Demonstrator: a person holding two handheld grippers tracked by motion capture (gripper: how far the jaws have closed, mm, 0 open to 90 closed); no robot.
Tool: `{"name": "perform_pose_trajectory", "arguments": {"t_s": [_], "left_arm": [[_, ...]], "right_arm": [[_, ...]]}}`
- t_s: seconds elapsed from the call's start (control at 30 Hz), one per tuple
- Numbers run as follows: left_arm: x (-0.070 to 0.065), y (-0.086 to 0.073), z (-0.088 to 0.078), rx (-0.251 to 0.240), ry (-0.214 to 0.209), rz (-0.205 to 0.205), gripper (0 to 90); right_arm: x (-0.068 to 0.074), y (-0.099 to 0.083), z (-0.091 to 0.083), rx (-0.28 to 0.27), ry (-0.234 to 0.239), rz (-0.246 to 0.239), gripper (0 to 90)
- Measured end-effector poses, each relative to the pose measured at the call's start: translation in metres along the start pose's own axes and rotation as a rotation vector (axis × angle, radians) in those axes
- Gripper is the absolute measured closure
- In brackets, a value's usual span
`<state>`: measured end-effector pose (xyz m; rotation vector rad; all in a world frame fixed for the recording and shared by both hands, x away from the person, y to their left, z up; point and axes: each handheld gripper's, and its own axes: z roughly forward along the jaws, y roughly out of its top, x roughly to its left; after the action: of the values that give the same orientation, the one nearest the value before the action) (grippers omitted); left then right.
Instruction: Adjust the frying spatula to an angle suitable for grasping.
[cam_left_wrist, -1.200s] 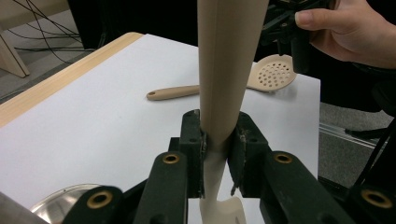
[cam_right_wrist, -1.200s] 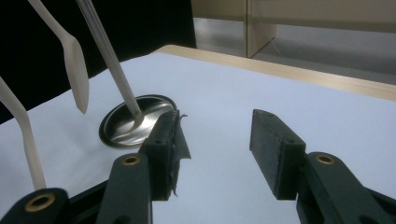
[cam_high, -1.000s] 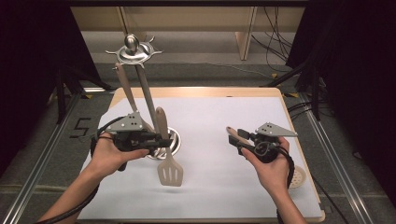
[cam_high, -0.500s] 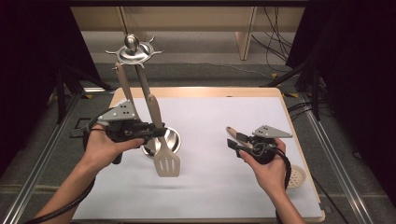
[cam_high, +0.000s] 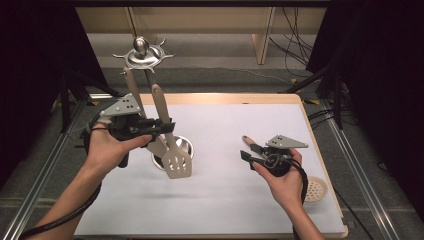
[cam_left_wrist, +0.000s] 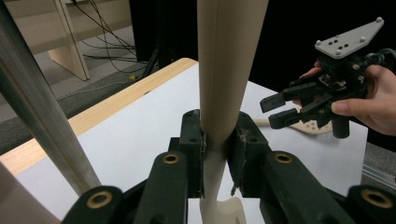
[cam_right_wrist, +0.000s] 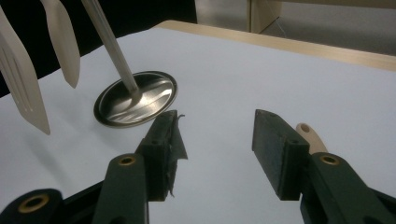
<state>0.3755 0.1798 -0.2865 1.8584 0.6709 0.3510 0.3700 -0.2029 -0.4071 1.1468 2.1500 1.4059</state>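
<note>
Left gripper (cam_high: 161, 128) lifted clamped spatula (cam_high: 176, 159), handle top cut off; right gripper (cam_high: 248, 151) open, empty.

You see a slotted spatula (cam_high: 176, 159) of smooth, matt, cream-coloured material that looks like plastic or pale wood. The utensil stand (cam_high: 141, 52) is polished metal: its round base (cam_right_wrist: 136, 98) shines like a mirror, its pole is brushed and glossy. Your grippers' jaws are matt black plastic with brass-coloured rivets; the right gripper (cam_right_wrist: 215, 135) carries rough, frayed dark pads (cam_right_wrist: 275, 140). The table (cam_high: 225, 98) has a pale wood edge under a matt white, paper-like sheet (cam_high: 230, 130).
</note>
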Motion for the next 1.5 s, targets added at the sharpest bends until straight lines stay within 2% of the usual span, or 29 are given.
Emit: {"name": "perform_pose_trajectory", "arguments": {"t_s": [0.1, 0.2, 0.23, 0.3, 0.37, 0.4, 0.53, 0.6, 0.67, 0.7, 0.73, 0.83, 0.87, 0.97, 1.0, 1.03, 1.13, 1.17, 1.27, 1.33, 1.37, 1.4, 1.47, 1.5], "left_arm": [[0.000, 0.004, 0.000, 0.006, 0.010, 0.000, 75.9], [0.002, 0.007, 0.000, 0.001, 0.013, -0.011, 76.0], [0.002, 0.009, 0.000, 0.004, 0.024, -0.022, 75.9], [0.003, 0.011, 0.000, 0.005, 0.028, -0.019, 75.9], [0.004, 0.013, 0.000, 0.009, 0.035, -0.019, 75.9], [0.004, 0.014, -0.001, 0.010, 0.039, -0.020, 75.9], [0.006, 0.019, -0.001, 0.012, 0.052, -0.030, 75.9], [0.006, 0.020, -0.001, 0.012, 0.058, -0.031, 75.9], [0.007, 0.021, 0.000, 0.013, 0.060, -0.038, 75.9], [0.007, 0.022, 0.000, 0.012, 0.060, -0.046, 75.9], [0.007, 0.022, 0.001, 0.012, 0.059, -0.048, 75.9], [0.008, 0.022, 0.001, 0.016, 0.063, -0.051, 75.9], [0.009, 0.022, 0.001, 0.017, 0.064, -0.054, 75.9], [0.010, 0.022, 0.001, 0.021, 0.067, -0.055, 75.9], [0.011, 0.021, 0.001, 0.021, 0.068, -0.056, 75.9], [0.012, 0.021, 0.001, 0.022, 0.070, -0.057, 75.9], [0.014, 0.021, 0.001, 0.021, 0.073, -0.054, 75.9], [0.015, 0.021, 0.001, 0.023, 0.074, -0.056, 75.9], [0.016, 0.021, 0.001, 0.023, 0.078, -0.060, 75.9], [0.017, 0.021, 0.001, 0.022, 0.080, -0.061, 75.9], [0.017, 0.021, 0.001, 0.021, 0.082, -0.066, 75.9], [0.018, 0.021, 0.001, 0.022, 0.084, -0.066, 75.9], [0.018, 0.021, 0.002, 0.019, 0.087, -0.080, 75.9], [0.018, 0.021, 0.002, 0.019, 0.089, -0.080, 75.9]], "right_arm": [[-0.001, 0.000, 0.000, -0.012, -0.006, -0.012, 51.4], [0.001, 0.001, 0.000, -0.013, 0.008, 0.017, 51.3], [0.002, 0.001, 0.000, -0.011, 0.008, 0.016, 51.2], [0.001, 0.001, 0.000, -0.014, 0.001, 0.001, 51.1], [0.002, 0.001, 0.000, -0.004, -0.001, 0.015, 51.0], [0.001, 0.000, 0.001, -0.010, -0.006, 0.000, 51.0], [0.003, 0.000, 0.000, 0.002, -0.001, 0.027, 50.8], [0.002, 0.001, 0.000, -0.001, -0.002, 0.020, 50.8], [0.003, 0.001, 0.000, -0.003, 0.001, 0.027, 50.7], [0.001, 0.001, 0.000, -0.007, 0.001, 0.009, 50.7], [0.003, 0.001, 0.000, -0.001, 0.001, 0.028, 50.7], [0.003, 0.001, 0.001, -0.013, 0.011, 0.019, 50.6], [0.004, 0.000, 0.000, 0.002, -0.006, 0.031, 50.6], [0.002, 0.000, 0.002, -0.006, 0.008, 0.024, 50.5], [0.004, 0.000, 0.002, -0.002, 0.007, 0.038, 50.4], [0.003, 0.000, 0.002, -0.007, 0.005, 0.022, 50.4], [0.003, 0.000, 0.002, -0.004, 0.007, 0.028, 50.3], [0.001, 0.000, 0.003, -0.007, 0.008, 0.011, 50.2], [0.001, 0.000, 0.003, -0.008, 0.008, 0.006, 50.1], [0.003, -0.001, 0.003, -0.003, 0.004, 0.023, 50.1], [0.001, -0.001, 0.004, -0.010, 0.004, -0.002, 50.0], [0.001, -0.001, 0.004, -0.011, 0.007, 0.004, 50.1], [-0.001, -0.001, 0.003, -0.012, -0.008, -0.020, 50.0], [0.002, -0.001, 0.003, 0.005, -0.003, 0.014, 49.9]]}}
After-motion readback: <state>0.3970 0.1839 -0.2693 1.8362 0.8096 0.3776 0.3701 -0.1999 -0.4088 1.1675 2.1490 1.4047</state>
